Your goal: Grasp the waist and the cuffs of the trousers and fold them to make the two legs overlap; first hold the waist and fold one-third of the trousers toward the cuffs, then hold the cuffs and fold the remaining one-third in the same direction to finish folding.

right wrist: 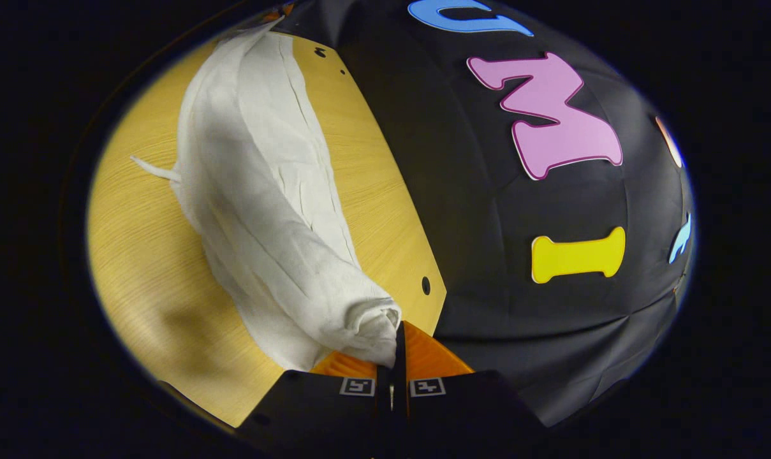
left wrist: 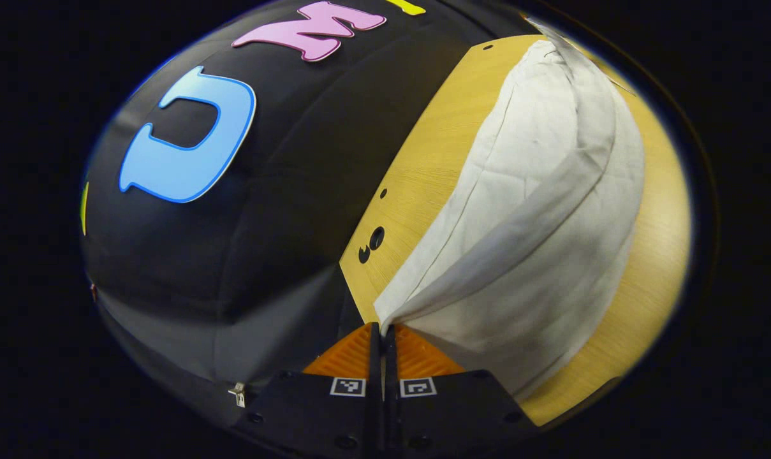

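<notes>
White trousers [left wrist: 538,210] lie stretched along a yellow wooden table [left wrist: 423,172]. My left gripper [left wrist: 382,328] is shut on one end of the trousers, which is lifted and pulled to a point. In the right gripper view the same trousers [right wrist: 264,197] run away from me along the table [right wrist: 143,255], and my right gripper [right wrist: 398,331] is shut on the bunched end of the cloth at the table's edge. From these views I cannot tell which end is the waist. A thin strip of cloth [right wrist: 152,169] sticks out sideways.
The table's edge [left wrist: 366,217] runs close to both grippers, with small holes [left wrist: 371,245] near it and the black booth wall beyond. Bare wood [right wrist: 136,280] lies beside the trousers on the far side from the wall.
</notes>
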Demonstrator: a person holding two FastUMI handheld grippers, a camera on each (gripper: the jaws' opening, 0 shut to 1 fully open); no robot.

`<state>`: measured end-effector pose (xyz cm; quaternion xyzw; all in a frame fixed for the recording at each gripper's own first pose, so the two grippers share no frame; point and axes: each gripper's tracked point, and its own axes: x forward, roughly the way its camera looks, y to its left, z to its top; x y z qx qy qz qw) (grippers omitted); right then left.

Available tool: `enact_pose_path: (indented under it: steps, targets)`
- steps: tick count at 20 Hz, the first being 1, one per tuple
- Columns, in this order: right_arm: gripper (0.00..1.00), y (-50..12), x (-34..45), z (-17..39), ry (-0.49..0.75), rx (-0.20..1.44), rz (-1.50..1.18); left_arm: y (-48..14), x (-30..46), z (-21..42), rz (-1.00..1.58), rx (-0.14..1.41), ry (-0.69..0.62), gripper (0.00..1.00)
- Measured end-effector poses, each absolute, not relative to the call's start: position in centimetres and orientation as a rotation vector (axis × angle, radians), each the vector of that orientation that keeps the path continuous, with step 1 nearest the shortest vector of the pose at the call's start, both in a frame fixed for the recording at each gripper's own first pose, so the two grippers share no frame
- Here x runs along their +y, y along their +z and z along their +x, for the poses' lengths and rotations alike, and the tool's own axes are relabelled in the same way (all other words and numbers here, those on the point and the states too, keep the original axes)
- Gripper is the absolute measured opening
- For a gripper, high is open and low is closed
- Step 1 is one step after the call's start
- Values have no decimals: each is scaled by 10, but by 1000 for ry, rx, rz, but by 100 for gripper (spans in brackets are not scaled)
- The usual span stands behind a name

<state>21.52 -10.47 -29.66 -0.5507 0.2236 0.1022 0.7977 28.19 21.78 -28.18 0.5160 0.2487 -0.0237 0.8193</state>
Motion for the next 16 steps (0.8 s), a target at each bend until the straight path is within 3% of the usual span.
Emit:
enact_pose_path:
  steps: [16]
  targets:
    - [5,-408,-129,308,254,816,-981,-358,251,364,1063,701,5,5]
